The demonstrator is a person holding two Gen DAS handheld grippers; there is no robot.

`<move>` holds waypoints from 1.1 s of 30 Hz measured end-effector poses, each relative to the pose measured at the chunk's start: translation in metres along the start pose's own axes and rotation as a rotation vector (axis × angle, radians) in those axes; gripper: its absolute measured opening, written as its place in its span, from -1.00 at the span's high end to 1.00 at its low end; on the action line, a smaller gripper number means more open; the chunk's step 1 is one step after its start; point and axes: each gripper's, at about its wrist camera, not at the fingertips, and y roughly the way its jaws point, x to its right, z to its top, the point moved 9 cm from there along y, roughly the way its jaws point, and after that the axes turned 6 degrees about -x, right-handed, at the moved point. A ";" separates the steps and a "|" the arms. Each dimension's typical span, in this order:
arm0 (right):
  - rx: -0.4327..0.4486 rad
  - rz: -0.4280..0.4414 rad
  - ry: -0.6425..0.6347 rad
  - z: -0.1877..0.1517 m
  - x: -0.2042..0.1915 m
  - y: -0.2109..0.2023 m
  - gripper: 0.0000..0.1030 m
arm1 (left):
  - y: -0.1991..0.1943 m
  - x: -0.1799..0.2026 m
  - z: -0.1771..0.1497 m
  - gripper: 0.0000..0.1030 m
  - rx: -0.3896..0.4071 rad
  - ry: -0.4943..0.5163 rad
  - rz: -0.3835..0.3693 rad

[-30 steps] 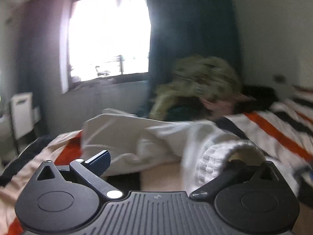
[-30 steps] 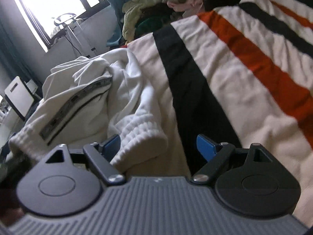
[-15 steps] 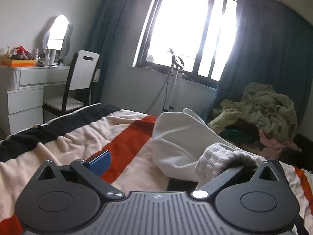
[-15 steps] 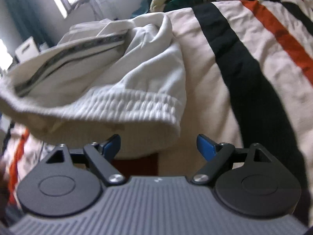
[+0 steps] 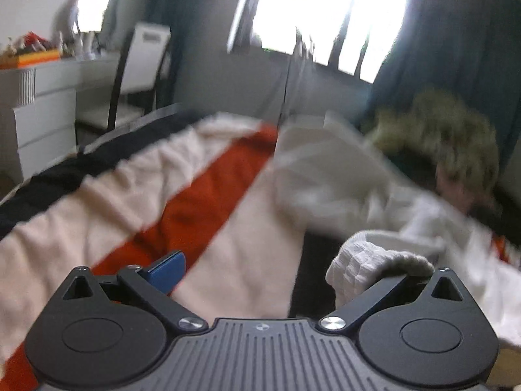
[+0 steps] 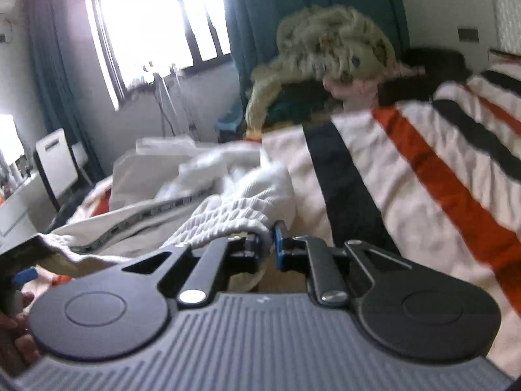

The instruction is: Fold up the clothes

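Bedroom, striped blanket on bed. White garment crumpled on it. Our right gripper closing, ribbed waistband pinched between pads. Left gripper spread wide; waistband draped over one finger. Step: gather waistband corners. Next: we lift, pull taut.

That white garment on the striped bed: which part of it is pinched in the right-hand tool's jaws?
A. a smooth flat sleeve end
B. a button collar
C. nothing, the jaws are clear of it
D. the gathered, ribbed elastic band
D: in the right wrist view the right gripper is closing its jaws on the puckered, ribbed band of the white garment.
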 end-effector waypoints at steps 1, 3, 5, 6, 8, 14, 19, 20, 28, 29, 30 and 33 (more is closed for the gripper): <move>-0.056 0.012 0.026 -0.011 0.004 0.005 0.75 | 0.000 -0.001 -0.007 -0.86 -0.037 0.011 -0.001; -0.169 0.035 0.077 -0.032 0.010 0.014 0.73 | -0.003 -0.001 -0.020 -0.85 -0.098 0.023 -0.012; -0.205 0.048 0.120 -0.039 0.014 0.014 0.68 | -0.014 0.001 -0.029 -0.87 -0.123 0.030 -0.056; -0.206 0.072 0.141 -0.039 0.015 0.010 0.65 | -0.020 0.003 -0.033 -0.89 -0.134 0.033 -0.079; -0.205 0.126 0.183 -0.038 0.016 0.000 0.29 | -0.038 0.003 -0.041 -0.89 -0.128 0.009 -0.144; -0.133 0.297 0.319 -0.033 0.012 -0.023 -0.62 | -0.066 0.003 -0.048 -0.90 -0.110 -0.088 -0.335; -0.151 0.208 0.453 -0.034 0.041 0.010 -0.63 | -0.027 0.018 -0.035 -0.81 -0.121 -0.121 -0.312; -0.165 0.197 0.482 -0.036 0.046 0.019 -0.63 | -0.017 0.022 -0.033 -0.77 -0.132 -0.126 -0.313; -0.241 0.239 0.425 -0.043 0.022 0.073 -0.44 | 0.036 0.032 -0.026 0.29 -0.198 -0.212 -0.295; -0.252 0.238 0.437 -0.048 0.018 0.077 -0.24 | 0.039 0.028 -0.023 0.42 -0.199 -0.238 -0.298; -0.261 0.236 0.451 -0.053 0.014 0.080 -0.13 | 0.039 0.024 -0.017 0.58 -0.198 -0.262 -0.309; -0.243 0.202 0.514 -0.064 -0.003 0.080 0.31 | 0.033 0.007 0.016 0.68 -0.161 -0.289 -0.317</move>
